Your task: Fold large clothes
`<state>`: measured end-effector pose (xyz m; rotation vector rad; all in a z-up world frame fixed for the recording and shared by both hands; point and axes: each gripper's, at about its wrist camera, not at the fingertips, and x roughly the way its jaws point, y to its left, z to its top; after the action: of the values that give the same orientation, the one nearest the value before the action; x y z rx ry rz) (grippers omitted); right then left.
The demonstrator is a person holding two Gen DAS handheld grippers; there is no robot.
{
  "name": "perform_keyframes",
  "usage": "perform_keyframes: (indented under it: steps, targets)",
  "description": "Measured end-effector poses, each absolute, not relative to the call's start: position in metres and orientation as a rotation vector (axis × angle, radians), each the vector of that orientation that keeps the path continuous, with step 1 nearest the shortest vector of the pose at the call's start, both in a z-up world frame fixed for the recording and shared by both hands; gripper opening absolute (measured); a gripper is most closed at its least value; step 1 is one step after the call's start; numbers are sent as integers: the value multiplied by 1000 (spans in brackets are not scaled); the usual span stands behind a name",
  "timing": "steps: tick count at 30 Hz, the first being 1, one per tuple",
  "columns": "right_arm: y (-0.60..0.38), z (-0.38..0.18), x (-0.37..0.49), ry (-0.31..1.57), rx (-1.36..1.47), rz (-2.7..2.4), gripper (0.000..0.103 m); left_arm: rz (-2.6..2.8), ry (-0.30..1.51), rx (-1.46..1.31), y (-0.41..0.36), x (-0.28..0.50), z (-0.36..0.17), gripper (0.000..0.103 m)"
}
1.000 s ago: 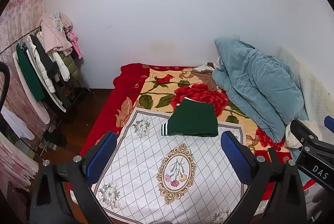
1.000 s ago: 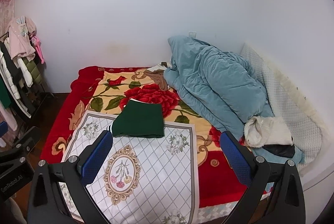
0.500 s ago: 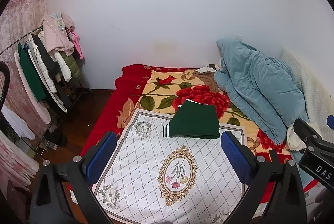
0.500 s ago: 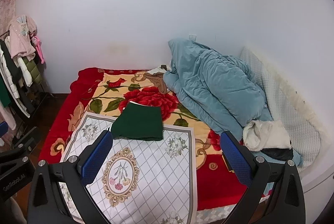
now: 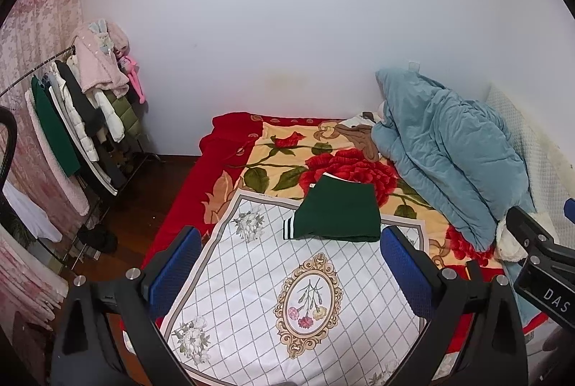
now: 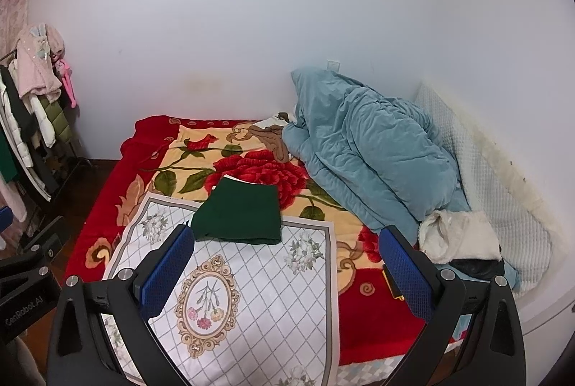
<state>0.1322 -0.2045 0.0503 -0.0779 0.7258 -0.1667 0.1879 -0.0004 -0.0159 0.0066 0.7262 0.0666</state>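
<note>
Right wrist shows white bundle (image 6: 460, 235) fully, left wrist perhaps partly (image 5: 510, 242)

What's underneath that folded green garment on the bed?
The folded green garment lies partly on the white patterned cloth and partly on the red floral blanket. A white edge peeks out behind it; anything else beneath is covered.
</note>
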Motion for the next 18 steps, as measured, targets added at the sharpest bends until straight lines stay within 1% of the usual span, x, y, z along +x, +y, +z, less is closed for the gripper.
perform_keyframes:
  steps: [18]
  targets:
    - [-198,52,141,722,-83,-151,103,69,716,16,0,195,-11,102]
